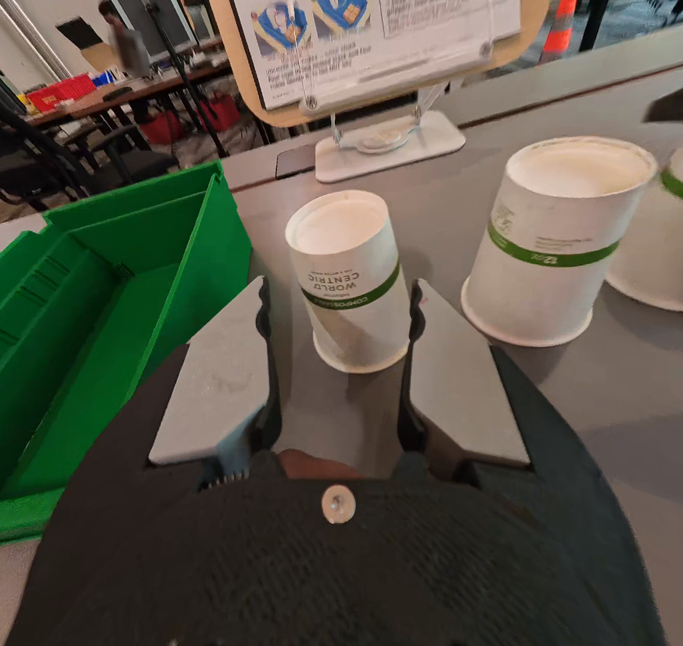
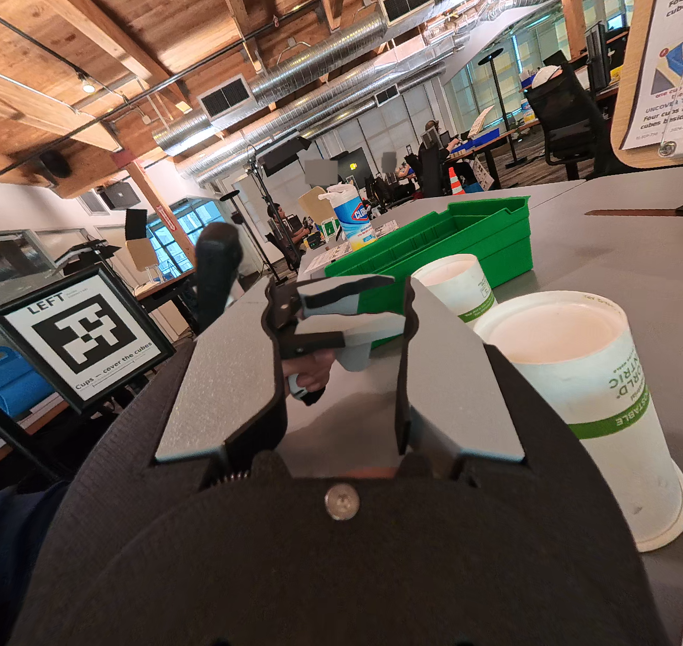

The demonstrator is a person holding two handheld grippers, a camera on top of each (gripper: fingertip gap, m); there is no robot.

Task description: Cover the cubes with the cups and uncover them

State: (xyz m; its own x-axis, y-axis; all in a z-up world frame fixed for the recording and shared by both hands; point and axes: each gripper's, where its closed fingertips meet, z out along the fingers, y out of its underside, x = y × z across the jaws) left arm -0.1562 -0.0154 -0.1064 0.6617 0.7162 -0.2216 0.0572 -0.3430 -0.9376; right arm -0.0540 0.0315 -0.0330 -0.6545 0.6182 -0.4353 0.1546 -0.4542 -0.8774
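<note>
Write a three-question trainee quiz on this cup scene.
1. True or false: the white paper cups with green bands stand upside down on the grey table.
2. What lies left of the cup between the left tool's fingers? A) green plastic bin B) red tray
3. Is the right tool gripping a cup?

Key: 1 true. 2 A. 3 No, nothing sits between its fingers.

The third cup [image 1: 665,236] is cut off by the right edge, and the instruction sheet [image 1: 369,18] is blurred.
</note>
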